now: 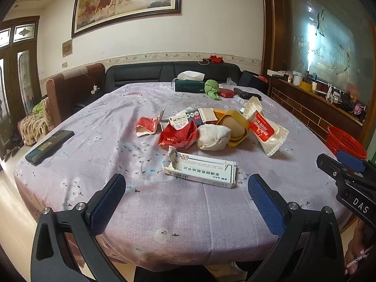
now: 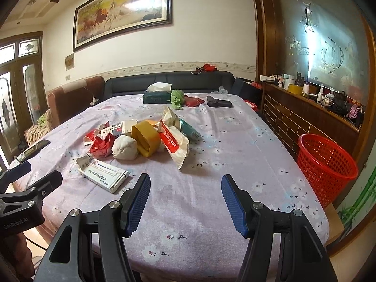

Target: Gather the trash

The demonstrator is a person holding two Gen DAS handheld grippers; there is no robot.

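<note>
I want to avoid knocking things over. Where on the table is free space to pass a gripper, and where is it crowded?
Bare cloth lies between the white medicine box and the near table edge, and on the right between the white and red pouch and the red basket. The trash pile around the yellow tape roll is crowded.

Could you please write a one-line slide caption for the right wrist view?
Open right gripper hovers over the floral tablecloth, facing a trash pile, red basket at right.

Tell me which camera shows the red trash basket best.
The right wrist view: the red basket appears nearly whole, standing beside the table's right edge. The left wrist view catches only its upper part, partly hidden behind the right gripper.
</note>
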